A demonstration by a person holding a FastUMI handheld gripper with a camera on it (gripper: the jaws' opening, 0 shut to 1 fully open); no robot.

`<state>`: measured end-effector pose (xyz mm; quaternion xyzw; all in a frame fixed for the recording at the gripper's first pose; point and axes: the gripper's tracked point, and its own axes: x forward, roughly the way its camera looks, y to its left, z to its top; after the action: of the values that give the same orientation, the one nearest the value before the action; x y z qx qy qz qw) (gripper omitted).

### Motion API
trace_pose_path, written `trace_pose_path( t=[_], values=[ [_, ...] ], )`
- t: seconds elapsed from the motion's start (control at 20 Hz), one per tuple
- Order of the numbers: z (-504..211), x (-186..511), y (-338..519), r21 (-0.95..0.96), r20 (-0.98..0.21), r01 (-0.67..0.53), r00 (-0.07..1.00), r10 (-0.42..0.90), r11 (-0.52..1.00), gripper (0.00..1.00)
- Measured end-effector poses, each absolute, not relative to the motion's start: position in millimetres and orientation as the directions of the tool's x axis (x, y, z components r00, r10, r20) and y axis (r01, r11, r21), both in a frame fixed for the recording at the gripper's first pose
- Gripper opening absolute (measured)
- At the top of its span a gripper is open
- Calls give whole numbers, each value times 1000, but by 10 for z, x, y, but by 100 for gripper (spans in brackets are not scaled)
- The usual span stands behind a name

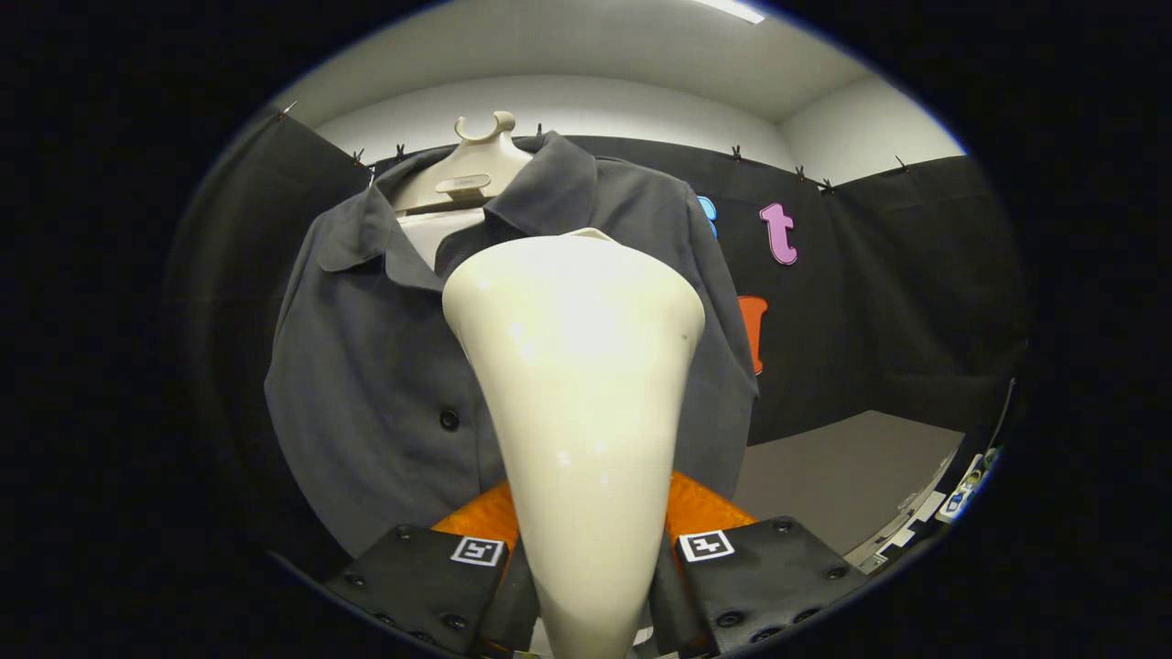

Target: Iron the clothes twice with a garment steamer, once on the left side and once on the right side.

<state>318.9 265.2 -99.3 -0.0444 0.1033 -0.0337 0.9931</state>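
hand-held gripper clamped on cream garment steamer; steamer head against dark shirt | shirt on hanger

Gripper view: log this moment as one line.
gripper: shut on garment steamer | steamer head: raised before shirt front | shirt: dark, buttoned, on hanger | contact with cloth: cannot tell

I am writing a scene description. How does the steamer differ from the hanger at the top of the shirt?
The steamer is large in view, close, held between the fingers of the tool; the hanger is small and beyond it. The steamer stands in front of the dark shirt; the hanger carries the shirt at its collar. Both are pale cream.
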Motion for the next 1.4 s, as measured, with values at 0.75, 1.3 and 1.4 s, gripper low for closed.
trace_pose_path(
  t=[0.75,1.3,1.4],
  values=[
    [-1499,3157,2623,-145,-283,44,955,-84,988,56],
    [-1604,3038,2543,-149,-297,58,950,-100,987,56],
    [-1594,3011,2519,-149,-291,64,951,-105,987,56]
  ],
)
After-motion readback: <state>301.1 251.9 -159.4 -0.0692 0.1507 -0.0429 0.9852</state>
